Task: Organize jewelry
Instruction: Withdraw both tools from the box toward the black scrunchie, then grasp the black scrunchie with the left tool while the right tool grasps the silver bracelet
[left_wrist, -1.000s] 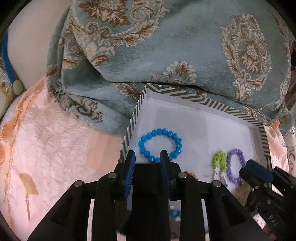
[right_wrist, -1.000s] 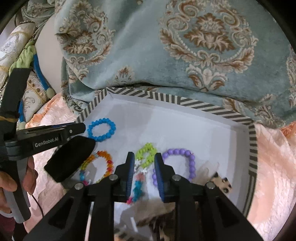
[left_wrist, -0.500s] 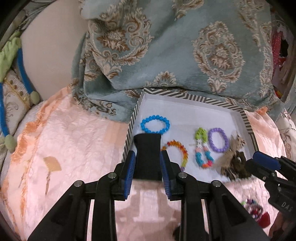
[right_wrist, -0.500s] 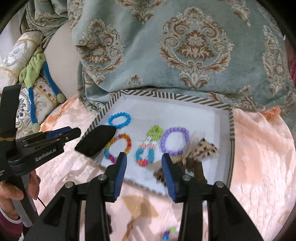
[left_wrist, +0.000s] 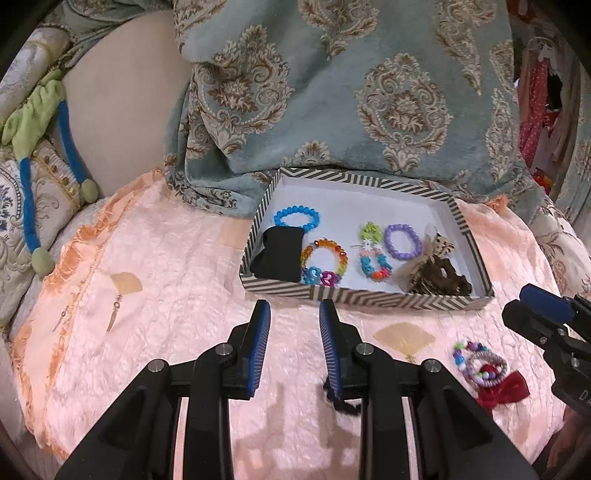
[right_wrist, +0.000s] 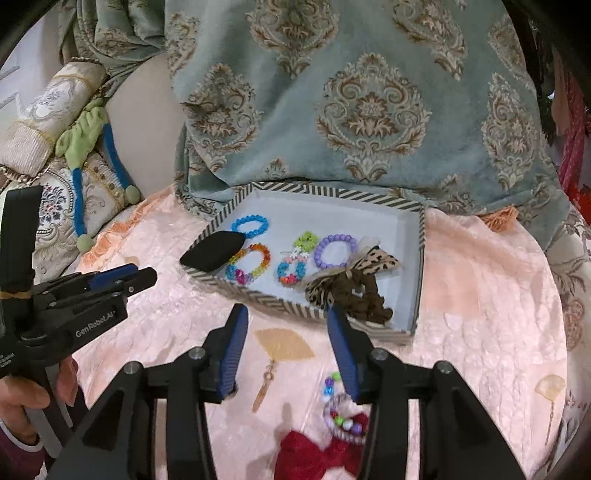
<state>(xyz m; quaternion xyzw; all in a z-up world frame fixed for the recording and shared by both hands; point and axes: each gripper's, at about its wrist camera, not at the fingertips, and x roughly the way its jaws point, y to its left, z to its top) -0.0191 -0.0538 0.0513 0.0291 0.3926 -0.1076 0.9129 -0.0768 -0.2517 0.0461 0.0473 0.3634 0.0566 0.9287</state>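
Observation:
A striped-rim tray (left_wrist: 369, 295) (right_wrist: 421, 258) lies on the peach cloth. In it lie a black pad (left_wrist: 279, 258) (right_wrist: 212, 251), a blue bracelet (left_wrist: 296, 218) (right_wrist: 249, 225), a multicolour bracelet (left_wrist: 325, 260), a green-and-blue bead chain (left_wrist: 373, 254), a purple bracelet (left_wrist: 402, 242) (right_wrist: 334, 251) and a brown leopard bow (left_wrist: 432, 269) (right_wrist: 351, 284). My left gripper (left_wrist: 293, 325) is open and empty, just in front of the tray. My right gripper (right_wrist: 284, 325) is open and empty, above a beaded bracelet with a red bow (right_wrist: 340, 413) (left_wrist: 487, 373).
Fan-shaped earrings lie on the cloth (right_wrist: 280, 350) (left_wrist: 402, 338) (left_wrist: 123, 286) (right_wrist: 550, 387). A teal patterned cushion (left_wrist: 351, 92) rises behind the tray. Cushions with green-blue tassels (left_wrist: 37, 122) stand at the left.
Both grippers drew back from the tray. The left let go of the black pad, which now lies in the tray's left end. Both sets of jaws opened wider.

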